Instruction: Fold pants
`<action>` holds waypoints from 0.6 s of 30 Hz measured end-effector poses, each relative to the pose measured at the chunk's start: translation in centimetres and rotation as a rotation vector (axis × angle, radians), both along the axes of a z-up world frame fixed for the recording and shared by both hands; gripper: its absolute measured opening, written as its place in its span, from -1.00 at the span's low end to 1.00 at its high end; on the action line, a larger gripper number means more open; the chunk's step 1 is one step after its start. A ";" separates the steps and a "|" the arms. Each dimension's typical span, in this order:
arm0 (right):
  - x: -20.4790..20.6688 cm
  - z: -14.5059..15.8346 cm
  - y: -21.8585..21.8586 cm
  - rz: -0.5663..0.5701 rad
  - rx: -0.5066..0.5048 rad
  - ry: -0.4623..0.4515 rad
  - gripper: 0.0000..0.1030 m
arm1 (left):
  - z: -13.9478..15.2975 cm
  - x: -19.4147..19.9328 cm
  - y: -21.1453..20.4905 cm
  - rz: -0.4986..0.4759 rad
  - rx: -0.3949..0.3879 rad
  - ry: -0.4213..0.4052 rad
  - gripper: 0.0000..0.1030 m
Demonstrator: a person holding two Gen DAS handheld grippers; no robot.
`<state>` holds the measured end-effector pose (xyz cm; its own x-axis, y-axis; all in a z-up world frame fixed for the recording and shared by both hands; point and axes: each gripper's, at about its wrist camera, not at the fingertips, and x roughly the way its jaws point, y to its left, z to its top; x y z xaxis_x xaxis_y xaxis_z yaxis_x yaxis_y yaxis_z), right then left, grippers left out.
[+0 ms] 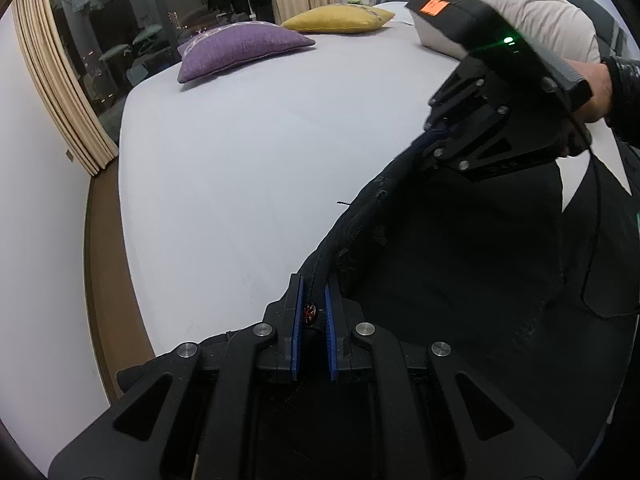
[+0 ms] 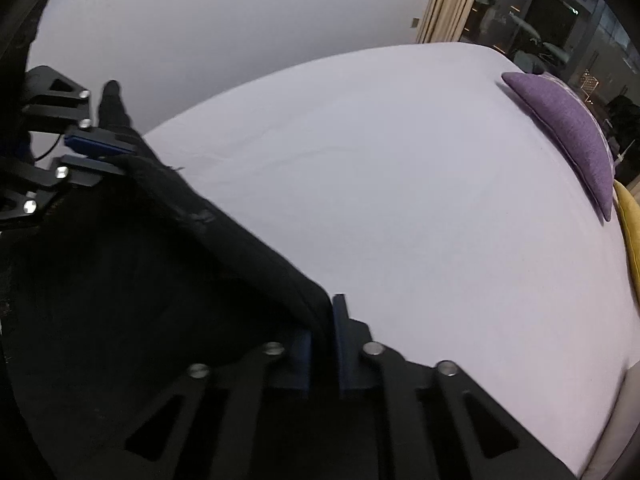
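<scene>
Here both tongs, left point(image 1: 315, 300) and right point(image 2: 323, 320), pinch the black pants point(image 1: 460, 260); only the left view shows the hand point(image 1: 592, 92).

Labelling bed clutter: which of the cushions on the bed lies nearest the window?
The purple cushion. It lies on the window side of the bed, by the curtain; the yellow cushion sits beyond it, and the white pillow is farthest from the glass.

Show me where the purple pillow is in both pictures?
Left wrist view: the purple pillow lies upper left on the bed, in front of the window.
Right wrist view: the purple pillow lies at the right edge on the bed.
Shared landmark: the yellow pillow just beside it.
</scene>
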<state>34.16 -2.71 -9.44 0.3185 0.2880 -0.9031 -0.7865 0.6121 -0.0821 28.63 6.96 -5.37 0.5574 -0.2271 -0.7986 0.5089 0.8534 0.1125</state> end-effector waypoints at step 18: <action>-18.4 1.2 1.7 0.305 -0.144 -0.175 -0.92 | -0.7 -14.0 -1.1 -0.192 0.032 -0.025 -0.83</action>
